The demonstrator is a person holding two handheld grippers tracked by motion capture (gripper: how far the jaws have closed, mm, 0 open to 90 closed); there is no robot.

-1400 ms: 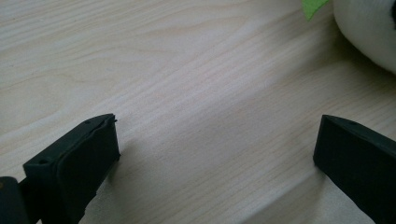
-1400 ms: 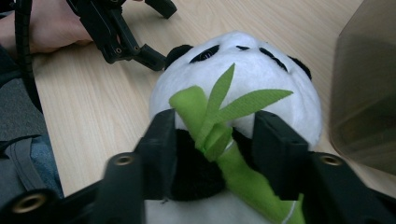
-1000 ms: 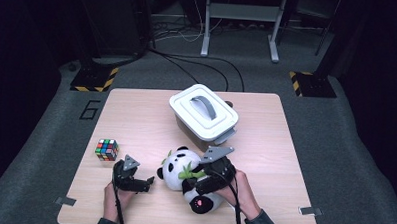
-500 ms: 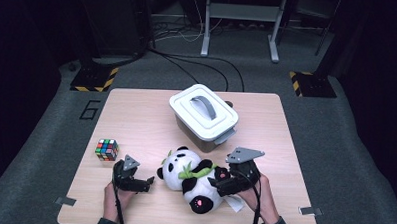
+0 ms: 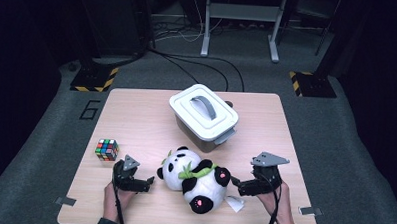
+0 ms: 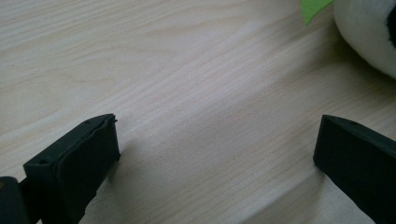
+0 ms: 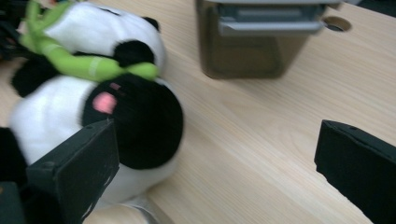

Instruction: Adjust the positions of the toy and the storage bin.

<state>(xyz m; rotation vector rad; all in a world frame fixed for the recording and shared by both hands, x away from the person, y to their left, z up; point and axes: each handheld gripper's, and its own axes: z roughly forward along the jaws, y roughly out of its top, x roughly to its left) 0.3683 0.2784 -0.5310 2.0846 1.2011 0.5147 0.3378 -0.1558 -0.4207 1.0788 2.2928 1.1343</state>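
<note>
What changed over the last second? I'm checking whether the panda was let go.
The right claw let go of the panda, its jaws having just been opening, and slid off to the right. The panda, left claw, cube and box stayed put.

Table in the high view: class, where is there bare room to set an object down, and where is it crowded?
Bare wood lies left of the lidded box, behind the cube, and along the table's right edge. It is crowded at the front, round the panda between both grippers.

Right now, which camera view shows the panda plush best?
The high view: the whole panda plush lies on the table. The right gripper view shows its body and green bamboo, blurred; the left gripper view shows just a white edge.
</note>
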